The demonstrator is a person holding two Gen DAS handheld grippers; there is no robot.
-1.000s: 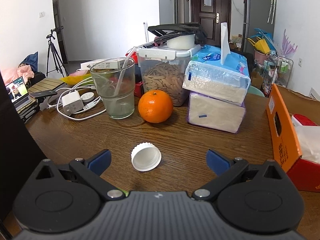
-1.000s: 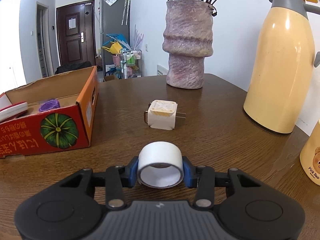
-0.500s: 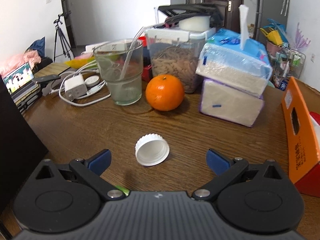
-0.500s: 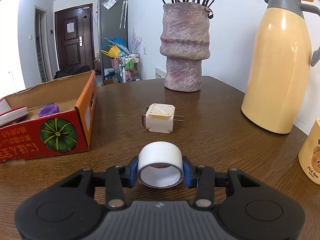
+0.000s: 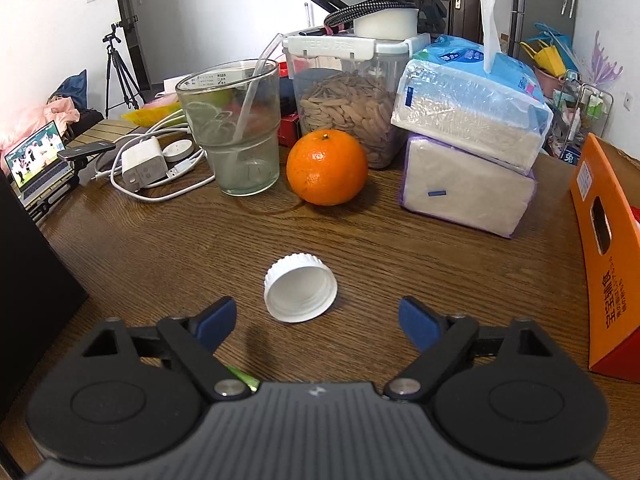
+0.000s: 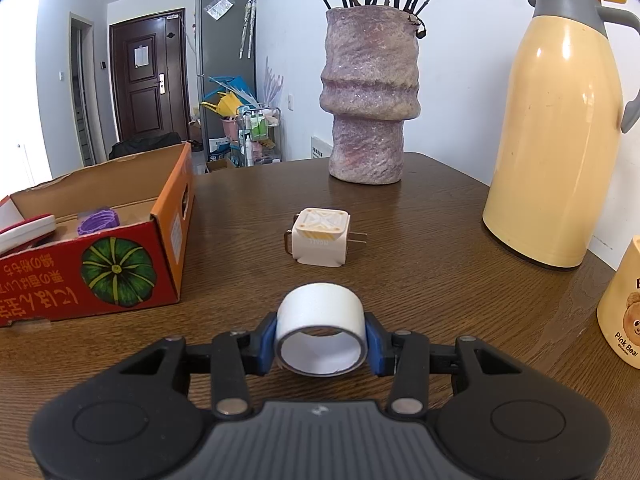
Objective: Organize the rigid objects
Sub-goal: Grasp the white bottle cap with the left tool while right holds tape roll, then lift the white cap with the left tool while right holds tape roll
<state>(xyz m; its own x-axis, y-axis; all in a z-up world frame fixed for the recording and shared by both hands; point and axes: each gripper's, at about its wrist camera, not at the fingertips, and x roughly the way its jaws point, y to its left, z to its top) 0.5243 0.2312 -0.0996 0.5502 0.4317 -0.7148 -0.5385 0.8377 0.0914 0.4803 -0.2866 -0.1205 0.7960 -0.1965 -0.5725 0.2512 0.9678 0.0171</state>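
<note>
Two grippers, two jobs: one reaches for a loose item while the other already carries one.
Landmark: the orange carton (image 6: 120, 268), open-topped on the worktop (image 5: 400, 264); it already holds a purple ring and a red-and-white item, so it is likely the collecting place for the rigid things.
Charger and cables (image 5: 144, 164): far to the left of the carton, beside the glass (image 5: 236, 128), in a tangle.
Orange (image 5: 327, 167): left of the carton, just beside the glass and touching or nearly touching the snack jar behind it.
Bottle cap (image 5: 301, 288): left of the carton, open side up, alone on bare wood, which leaves room on both sides for a pinch.
Left gripper (image 5: 316, 318): fingers (image 5: 214, 318) released but closing, straddling the near edge of the cap without touching it; the downward tilt suits a pinch across its ribbed rim.
Tissue packs (image 5: 468, 152): stacked just left of the carton; soft goods, probably not part of this job.
Right gripper (image 6: 320, 338): fingers clenched on the tape roll (image 6: 320, 330), pressed on its flat sides with the hole facing the camera, held above the worktop to the right of the carton.
Plug adapter (image 6: 320, 240): right of the carton, prongs sideways, not yet collected.
Vase and flask: further right, apart from the work.
</note>
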